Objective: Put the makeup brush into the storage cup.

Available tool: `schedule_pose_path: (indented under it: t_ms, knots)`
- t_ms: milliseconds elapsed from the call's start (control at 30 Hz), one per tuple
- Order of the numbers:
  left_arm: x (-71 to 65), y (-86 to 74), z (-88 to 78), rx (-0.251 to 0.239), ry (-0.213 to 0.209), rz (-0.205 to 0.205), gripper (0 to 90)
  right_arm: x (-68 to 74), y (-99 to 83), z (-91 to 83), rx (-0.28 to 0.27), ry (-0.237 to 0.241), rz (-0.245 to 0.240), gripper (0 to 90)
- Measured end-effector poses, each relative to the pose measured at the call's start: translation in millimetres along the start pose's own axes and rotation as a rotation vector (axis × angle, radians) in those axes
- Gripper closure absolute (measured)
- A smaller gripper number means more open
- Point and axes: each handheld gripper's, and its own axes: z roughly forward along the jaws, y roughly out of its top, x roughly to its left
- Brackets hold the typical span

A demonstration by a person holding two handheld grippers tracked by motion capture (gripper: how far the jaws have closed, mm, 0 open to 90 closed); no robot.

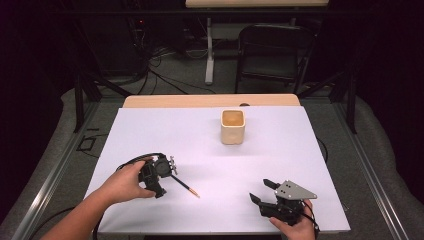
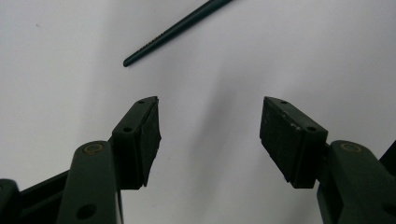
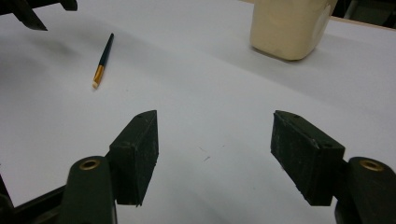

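A dark green pencil [image 1: 184,187] with a gold ferrule and pale end lies on the white table cover [image 1: 145,130], left of centre. My left gripper [image 1: 166,177] hovers at the pencil's dark end, held in a hand, jaws open and empty. In the left gripper view the open left gripper [image 2: 210,121] looks down at the sheet, with the pencil's pointed end [image 2: 173,30] just beyond the fingertips. My right gripper [image 1: 261,191] rests near the front right edge, open and empty. The right gripper view shows the open right gripper [image 3: 215,135], the pencil [image 3: 103,58] and a cream cup [image 3: 287,28].
The cream square cup [image 1: 233,126] stands upright at the back middle of the sheet. A strip of wooden tabletop [image 1: 210,101] shows behind the sheet. A folding chair [image 1: 275,50] and cables sit on the floor beyond. The left gripper's jaws [image 3: 28,11] appear in the right gripper view.
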Motion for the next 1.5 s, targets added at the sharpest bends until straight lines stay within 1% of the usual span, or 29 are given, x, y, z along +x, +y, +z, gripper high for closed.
schedule_pose_path:
  t_ms: [67,133,267,300,333,367,400,433,467,500,533,567,633,667,700,733,833,867,1000,1033,1067,1100,1133,1233,1367,1400,1433,1467,1500]
  knots:
    - [0.3,1.4,0.4,-0.009,-0.005,0.005,37.9,0.1,0.0,0.0,0.001,0.0,-0.001,32.0]
    - [0.2,2.8,-0.3,-0.005,-0.001,0.009,37.9,0.0,0.0,0.0,-0.001,0.0,-0.002,32.0]
    - [1.6,6.7,-2.8,-0.019,0.009,0.017,38.0,-0.5,-0.1,0.3,0.003,0.002,-0.001,32.0]
    - [2.3,8.4,-3.8,-0.018,0.009,0.024,38.0,-0.5,-0.1,0.3,0.003,0.002,-0.002,32.0]
    - [2.0,9.7,-4.0,-0.029,0.015,0.023,38.0,-0.4,-0.1,0.3,0.003,0.002,-0.001,32.0]
    - [2.9,11.8,-4.8,-0.033,0.005,0.026,37.9,-0.2,-0.1,0.3,0.004,0.003,0.0,32.0]
    - [3.0,12.9,-5.0,-0.036,0.011,0.029,37.9,-0.2,0.0,0.2,0.004,0.003,-0.001,32.0]
    - [3.6,14.4,-5.1,-0.037,0.003,0.035,37.9,-0.4,-0.1,0.2,0.004,0.002,-0.002,32.0]
    - [3.2,15.9,-4.9,-0.035,0.013,0.041,37.8,-0.5,-0.1,0.2,0.003,0.002,-0.001,32.0]
    - [3.6,17.4,-4.6,-0.031,0.011,0.051,37.8,-0.6,-0.2,0.2,0.003,0.002,-0.001,32.0]
    - [3.2,18.7,-4.0,-0.037,0.019,0.055,37.5,-0.8,-0.2,0.2,0.003,0.002,0.0,32.0]
    - [3.8,20.3,-4.2,-0.034,0.009,0.063,37.3,-0.8,-0.4,0.4,0.001,0.0,0.0,32.0]
    - [3.4,22.8,-4.0,-0.036,0.016,0.07,37.0,-1.0,-0.4,0.3,0.0,0.0,0.0,32.0]
    - [3.7,24.1,-4.0,-0.036,0.009,0.07,36.9,-1.1,-0.4,0.3,0.0,0.0,0.0,32.0]
    - [3.6,25.2,-4.2,-0.035,0.016,0.07,36.7,-1.0,-0.5,0.3,0.0,0.0,0.002,32.0]
    - [4.1,26.2,-4.2,-0.037,0.007,0.07,36.5,-1.1,-0.5,0.4,0.0,0.0,0.003,32.0]
    - [5.6,28.3,-4.0,-0.041,0.006,0.066,35.2,-1.2,-0.5,0.3,0.004,0.001,0.003,32.0]
    - [6.5,28.9,-3.7,-0.035,0.003,0.069,34.1,-1.2,-0.5,0.3,0.004,0.001,0.003,32.0]
    - [8.0,29.6,-0.6,-0.03,0.003,0.058,28.9,-1.4,-0.5,0.4,0.008,0.003,0.003,32.0]
    - [9.0,29.8,-0.5,-0.026,-0.003,0.061,28.4,-1.4,-0.5,0.4,0.008,0.003,0.003,32.0]
    - [9.7,29.6,0.0,-0.031,-0.012,0.061,27.2,-1.4,-0.6,0.5,0.008,0.003,0.003,32.0]
    - [10.2,29.8,-0.1,-0.028,-0.012,0.061,26.6,-1.5,-0.6,0.5,0.008,0.003,0.003,32.0]
    - [10.4,29.7,0.5,-0.033,-0.012,0.061,26.5,-1.5,-0.6,0.6,0.009,0.003,0.004,32.0]
    - [11.7,30.4,1.0,-0.028,-0.023,0.064,25.6,-1.8,-0.8,0.9,0.007,0.002,0.004,32.0]
    - [12.0,31.1,2.4,-0.033,-0.014,0.058,24.2,-1.8,-0.9,1.0,0.007,0.001,0.006,32.0]
    - [12.8,31.5,1.9,-0.026,-0.024,0.059,24.3,-1.7,-1.0,1.0,0.008,0.001,0.008,32.0]
    - [13.5,31.9,1.4,-0.023,-0.025,0.063,25.2,-1.8,-1.0,1.2,0.008,0.001,0.008,32.0]
    - [13.9,32.4,1.1,-0.024,-0.024,0.062,26.5,-1.9,-1.1,1.2,0.01,0.0,0.009,32.0]
    - [13.9,32.5,1.1,-0.034,-0.013,0.06,27.3,-1.8,-1.2,1.4,0.01,0.0,0.01,32.0]
